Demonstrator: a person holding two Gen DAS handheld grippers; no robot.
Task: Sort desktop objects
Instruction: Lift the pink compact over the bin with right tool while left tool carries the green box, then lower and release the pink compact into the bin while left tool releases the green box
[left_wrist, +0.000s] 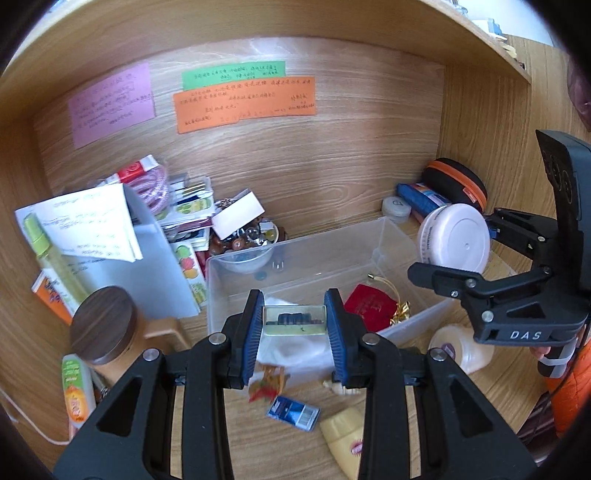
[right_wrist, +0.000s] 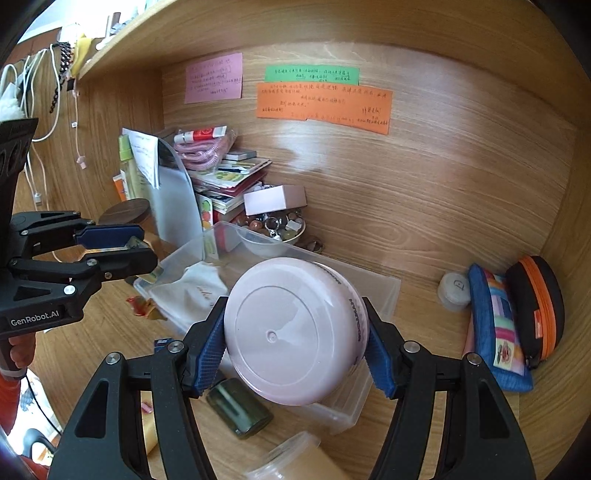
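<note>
Left wrist view: left gripper (left_wrist: 294, 321) is clamping a small clear block (left_wrist: 294, 319) between its blue pads, hovering over the clear plastic bin (left_wrist: 236, 295) on the bench (left_wrist: 243, 435). To the right, the right gripper (left_wrist: 448, 246) is holding a round pink jar (left_wrist: 458, 238) above the bin's far end.

Right wrist view: right gripper (right_wrist: 295, 349) is gripping the round pink jar (right_wrist: 295, 332) by its sides, over the bin (right_wrist: 376, 288). Left gripper (right_wrist: 135, 247) is at the left, jaws narrow on the block (right_wrist: 133, 243).
</note>
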